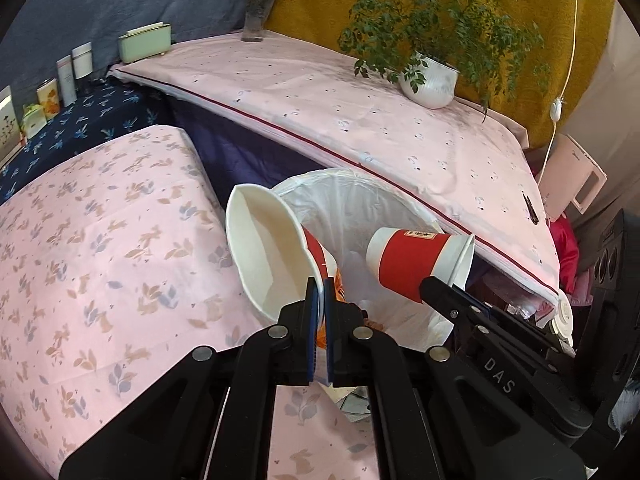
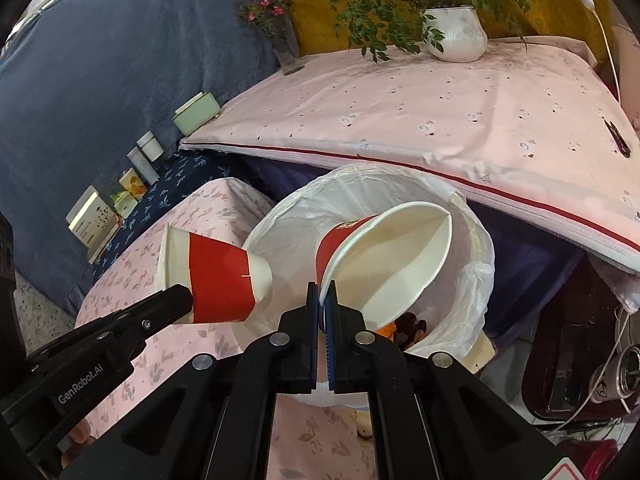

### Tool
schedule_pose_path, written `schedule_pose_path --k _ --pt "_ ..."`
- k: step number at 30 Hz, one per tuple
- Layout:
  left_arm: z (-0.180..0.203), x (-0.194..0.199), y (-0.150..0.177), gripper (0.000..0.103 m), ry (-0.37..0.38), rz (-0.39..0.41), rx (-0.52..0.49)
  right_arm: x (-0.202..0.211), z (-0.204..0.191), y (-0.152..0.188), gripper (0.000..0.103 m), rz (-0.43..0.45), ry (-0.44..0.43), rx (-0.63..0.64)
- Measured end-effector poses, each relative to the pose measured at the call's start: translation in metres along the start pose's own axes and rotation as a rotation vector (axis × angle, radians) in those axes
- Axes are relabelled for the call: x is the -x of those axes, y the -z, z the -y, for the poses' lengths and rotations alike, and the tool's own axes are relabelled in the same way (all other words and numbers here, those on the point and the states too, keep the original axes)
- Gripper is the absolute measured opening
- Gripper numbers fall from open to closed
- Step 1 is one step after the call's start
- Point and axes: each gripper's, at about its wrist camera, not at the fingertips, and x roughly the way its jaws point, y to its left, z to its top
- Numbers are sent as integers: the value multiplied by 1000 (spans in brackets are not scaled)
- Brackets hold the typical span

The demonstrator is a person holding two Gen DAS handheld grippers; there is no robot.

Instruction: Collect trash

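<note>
Each hand holds a red-and-white paper cup by its rim. My left gripper (image 1: 320, 284) is shut on the rim of one paper cup (image 1: 264, 252), mouth turned toward the camera, at the left edge of the trash bin (image 1: 352, 196). In the right wrist view that same cup (image 2: 216, 276) hangs left of the bin, with the left gripper (image 2: 176, 300) under it. My right gripper (image 2: 322, 292) is shut on the rim of the second cup (image 2: 388, 260), tilted over the bin's white liner (image 2: 476, 280). From the left wrist view this second cup (image 1: 416, 260) lies sideways above the bin, the right gripper (image 1: 440, 288) at its rim.
Scraps lie in the bin bottom (image 2: 412, 328). A pink-clothed table (image 1: 360, 112) with a potted plant (image 1: 432, 84) and a flower vase (image 1: 256, 16) stands behind the bin. A lower pink floral surface (image 1: 100, 260) is at left. Boxes and bottles (image 1: 48, 96) line the back left.
</note>
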Motion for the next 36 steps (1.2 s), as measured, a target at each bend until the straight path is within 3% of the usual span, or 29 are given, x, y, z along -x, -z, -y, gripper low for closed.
schedule_pose_path --k 9,10,11,13,18,24,30,36 --pt "0 -17 -5 3 18 -14 20 -9 8 0 4 -12 8 -10" --pt "-2 -19 -5 11 11 -13 37 -10 9 0 4 -13 8 -12" --pt "-4 -20 -5 27 11 -13 48 -11 9 0 4 -15 7 -12" --pt "-8 -20 -4 41 -14 -2 67 -13 9 -1 10 -18 6 -16" --pt "-16 -23 -2 42 -53 -15 78 -15 8 0 12 -19 12 -25" --pt "-26 -20 2 49 -87 -15 94 -16 3 1 35 -6 31 -16" --pt "-32 -15 7 50 -111 -13 92 -14 -2 1 43 -5 36 -7" --pt "-36 -6 13 60 -151 -3 86 -8 -11 7 57 0 74 29"
